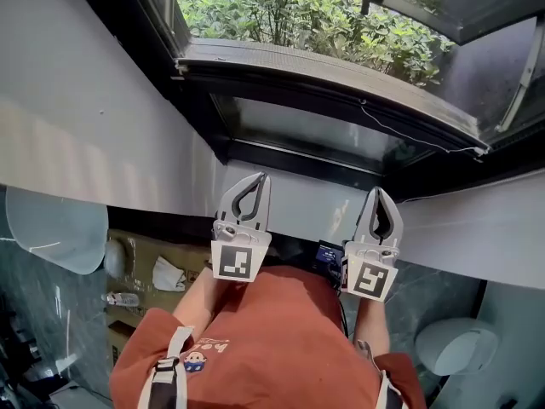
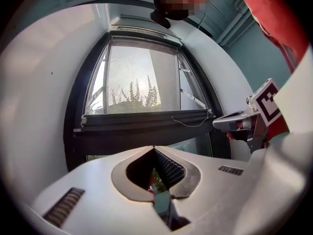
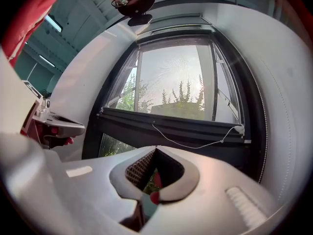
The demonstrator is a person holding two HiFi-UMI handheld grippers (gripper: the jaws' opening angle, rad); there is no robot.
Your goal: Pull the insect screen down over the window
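Note:
The window has a dark frame, and the insect screen's dark bottom bar [image 1: 332,79] runs across it. Grey mesh [image 2: 142,77] hangs above the bar, and a lower pane [image 1: 315,130] shows below it. A thin white cord [image 3: 195,143] droops along the bar's right part. My left gripper [image 1: 259,175] and right gripper [image 1: 377,191] are side by side in front of the white wall under the window, pointing at it and short of the bar. In the gripper views the left jaws [image 2: 154,148] and right jaws [image 3: 156,148] are shut tip to tip with nothing between them.
An open glass casement [image 1: 502,49] swings outward at the right, with green shrubs [image 1: 298,15] outside. Down at floor level are a white basin [image 1: 51,228] at the left, a cardboard box [image 1: 145,271] of small items, and a white toilet [image 1: 456,343] at the right.

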